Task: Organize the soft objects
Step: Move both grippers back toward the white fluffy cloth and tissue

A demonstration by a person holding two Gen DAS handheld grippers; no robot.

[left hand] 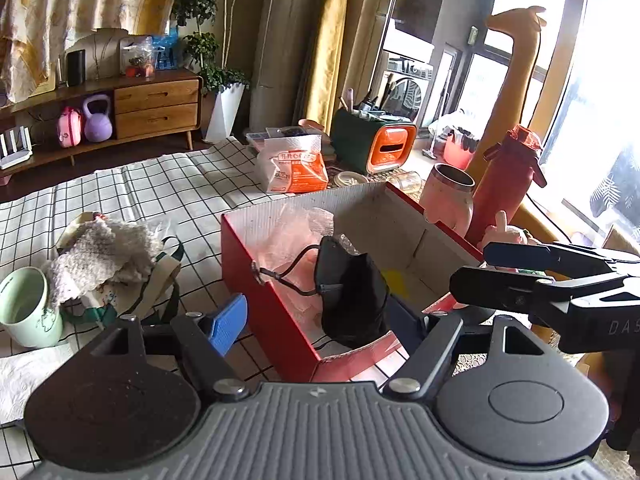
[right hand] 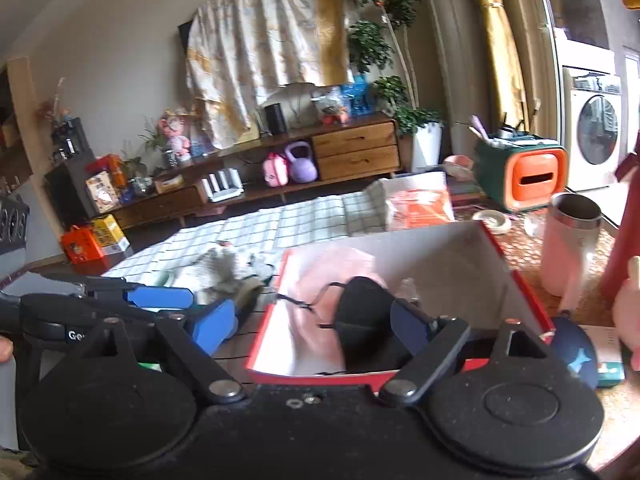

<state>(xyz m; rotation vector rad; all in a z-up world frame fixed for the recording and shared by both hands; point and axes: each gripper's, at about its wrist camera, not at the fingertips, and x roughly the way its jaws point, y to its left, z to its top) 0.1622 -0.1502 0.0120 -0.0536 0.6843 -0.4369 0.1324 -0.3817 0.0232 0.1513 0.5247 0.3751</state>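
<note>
A red cardboard box (left hand: pixel 256 280) stands open on the checked tablecloth. Inside lie a black face mask (left hand: pixel 352 292) with ear loops and a pale pink plastic bag (left hand: pixel 292 232). My left gripper (left hand: pixel 316 320) is open, its blue fingers straddling the box's near corner, nothing held. My right gripper (right hand: pixel 320 328) is open over the box's near wall (right hand: pixel 320 378), the mask (right hand: pixel 364 316) between its fingers but not clamped. The right gripper also shows in the left wrist view (left hand: pixel 508 272), at the box's right side. A white fuzzy cloth (left hand: pixel 100 252) lies on a tote bag left of the box.
A pale green mug (left hand: pixel 24 308) stands at the left by a white paper towel (left hand: pixel 24 376). A pink tumbler (left hand: pixel 448 196) and red bottle (left hand: pixel 508 188) stand right of the box. An orange tissue pack (left hand: pixel 296 164) and green-orange organiser (left hand: pixel 372 144) sit behind.
</note>
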